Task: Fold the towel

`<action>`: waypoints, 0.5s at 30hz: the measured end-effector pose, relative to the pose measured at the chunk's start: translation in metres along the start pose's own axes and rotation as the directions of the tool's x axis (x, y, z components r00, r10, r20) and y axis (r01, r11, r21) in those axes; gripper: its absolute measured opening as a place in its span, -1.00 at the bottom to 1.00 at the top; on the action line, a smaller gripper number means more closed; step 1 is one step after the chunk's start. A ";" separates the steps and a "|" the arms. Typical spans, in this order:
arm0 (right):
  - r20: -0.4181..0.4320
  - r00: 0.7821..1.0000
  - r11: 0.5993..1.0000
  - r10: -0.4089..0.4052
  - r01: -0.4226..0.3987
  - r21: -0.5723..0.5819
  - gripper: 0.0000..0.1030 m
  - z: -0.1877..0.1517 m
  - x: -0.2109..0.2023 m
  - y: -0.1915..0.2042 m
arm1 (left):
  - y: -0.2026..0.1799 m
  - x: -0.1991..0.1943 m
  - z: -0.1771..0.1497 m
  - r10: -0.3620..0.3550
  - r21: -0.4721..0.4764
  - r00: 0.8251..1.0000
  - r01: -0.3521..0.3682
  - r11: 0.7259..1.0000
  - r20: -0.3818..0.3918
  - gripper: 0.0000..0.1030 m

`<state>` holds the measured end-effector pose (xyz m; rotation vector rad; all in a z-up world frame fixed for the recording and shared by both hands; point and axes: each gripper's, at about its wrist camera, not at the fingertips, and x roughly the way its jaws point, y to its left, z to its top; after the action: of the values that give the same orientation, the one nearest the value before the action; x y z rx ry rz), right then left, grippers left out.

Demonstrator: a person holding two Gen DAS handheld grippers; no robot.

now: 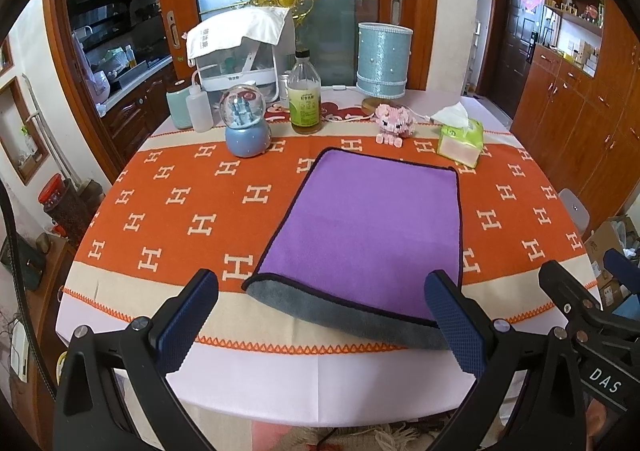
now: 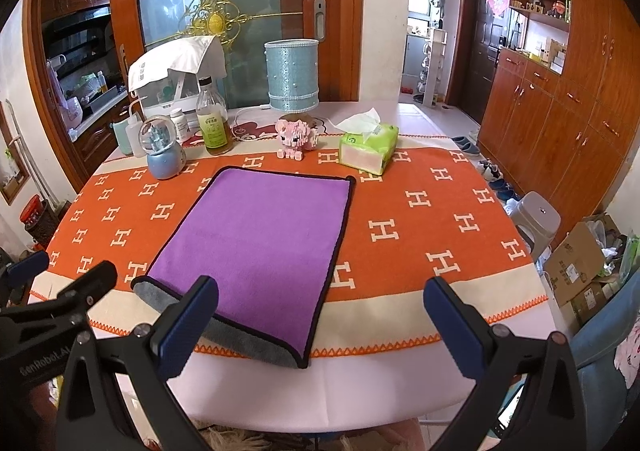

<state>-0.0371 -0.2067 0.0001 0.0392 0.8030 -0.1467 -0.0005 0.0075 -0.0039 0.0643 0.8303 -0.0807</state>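
Towel (image 1: 368,227) lies flat on the orange patterned tablecloth (image 1: 168,211), purple side up, folded over with a strip of its grey underside showing along the near edge. Its long axis runs straight away from my tools, near edge toward me, far edge toward the clutter at the back. I hold my left gripper (image 1: 320,327) wide open with nothing in it, above the table's near edge; its right finger sits over the towel's near right part, though I cannot tell if it touches. My right gripper (image 2: 320,325) is equally wide open and empty, its left finger over the grey strip and the near right corner lying between the fingers. Ahead, past the far edge, stand a snow globe (image 1: 246,123), a bottle (image 1: 305,93), a pink toy pig (image 1: 394,123) and a tissue pack (image 1: 460,137), all just clear of the towel. Bare cloth lies open to the left and right of it.
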 end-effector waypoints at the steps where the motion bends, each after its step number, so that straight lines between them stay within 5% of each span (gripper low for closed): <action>1: 0.002 1.000 1.000 -0.001 0.001 -0.003 0.99 0.002 0.001 0.000 | 0.000 0.000 0.002 0.000 0.002 1.000 0.000 1.000 0.003 0.99; 15: 0.094 0.995 0.999 -0.010 0.015 -0.049 0.99 0.012 0.004 -0.003 | 0.022 0.012 0.020 -0.021 0.074 1.000 0.019 0.997 0.021 0.99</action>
<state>-0.0265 -0.2114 0.0061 -0.0197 0.7125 -0.1392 0.0244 0.0265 0.0016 0.1248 0.8064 -0.1310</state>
